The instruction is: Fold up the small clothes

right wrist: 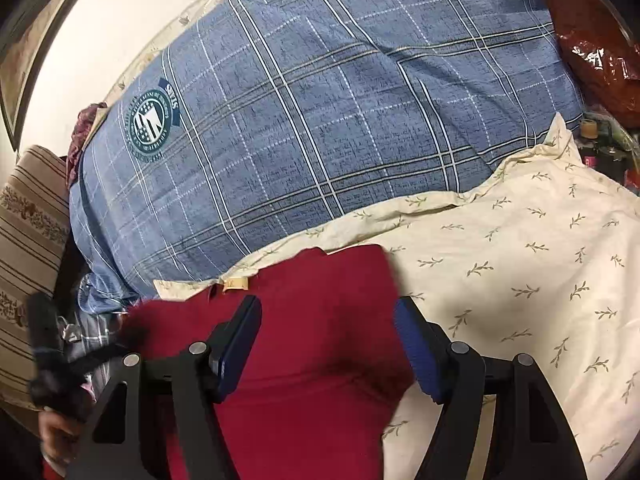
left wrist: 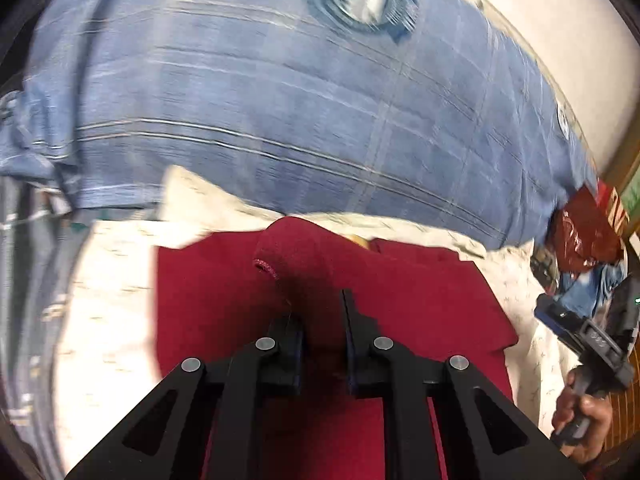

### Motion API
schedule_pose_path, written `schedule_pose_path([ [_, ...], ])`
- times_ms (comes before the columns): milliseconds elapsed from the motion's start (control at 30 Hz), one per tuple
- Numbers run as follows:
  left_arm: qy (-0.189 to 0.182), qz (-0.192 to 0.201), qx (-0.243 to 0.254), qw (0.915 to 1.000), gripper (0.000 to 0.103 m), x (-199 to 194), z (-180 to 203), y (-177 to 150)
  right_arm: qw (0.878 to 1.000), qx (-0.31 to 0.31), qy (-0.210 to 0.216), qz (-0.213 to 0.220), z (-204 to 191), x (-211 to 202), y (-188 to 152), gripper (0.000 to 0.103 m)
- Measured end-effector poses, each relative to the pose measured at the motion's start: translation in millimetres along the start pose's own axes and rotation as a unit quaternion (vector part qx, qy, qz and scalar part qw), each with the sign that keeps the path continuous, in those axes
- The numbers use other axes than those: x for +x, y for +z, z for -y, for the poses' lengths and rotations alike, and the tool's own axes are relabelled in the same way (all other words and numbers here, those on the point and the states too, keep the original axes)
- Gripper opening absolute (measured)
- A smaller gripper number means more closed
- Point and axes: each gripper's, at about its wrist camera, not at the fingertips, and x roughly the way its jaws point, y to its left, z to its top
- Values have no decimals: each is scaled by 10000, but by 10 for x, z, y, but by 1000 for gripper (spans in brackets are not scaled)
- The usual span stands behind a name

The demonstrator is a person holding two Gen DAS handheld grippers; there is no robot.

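A small dark red garment (left wrist: 420,304) lies on a cream leaf-print sheet (left wrist: 108,320). My left gripper (left wrist: 322,312) is shut on a bunched fold of the red garment and holds it lifted, with a hemmed edge sticking up just left of the fingers. In the right wrist view the red garment (right wrist: 320,344) lies flat under my right gripper (right wrist: 326,320), which is open and empty above it, one finger on each side of the cloth. The right gripper also shows at the right edge of the left wrist view (left wrist: 600,340).
A large blue plaid pillow (right wrist: 320,120) with a round crest fills the far side. A red plastic bag (right wrist: 600,48) and clutter sit at the right. A striped cushion (right wrist: 28,240) stands at the left. The cream sheet (right wrist: 520,260) spreads to the right.
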Motion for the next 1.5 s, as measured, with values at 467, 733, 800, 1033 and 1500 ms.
schedule_pose_path([
  [467, 480, -555, -276, 9969, 25, 420, -507, -378, 9870, -905, -1012, -859, -143, 765, -198, 74],
  [733, 861, 60, -517, 9949, 74, 118, -559, -406, 9840, -1182, -1265, -433, -354, 434, -148, 70],
  [800, 878, -21, -564, 9945, 74, 162, -580, -406, 9883, -1259, -635, -584, -511, 414, -128, 45],
  [1033, 1329, -280, -482, 9896, 76, 382, -609, -434, 9770, -1620, -777, -1146, -657, 1020, -205, 41],
  [1500, 1461, -248, -317, 9884, 76, 426, -553, -397, 9792, -1659, -657, -963, -681, 621, -229, 43],
])
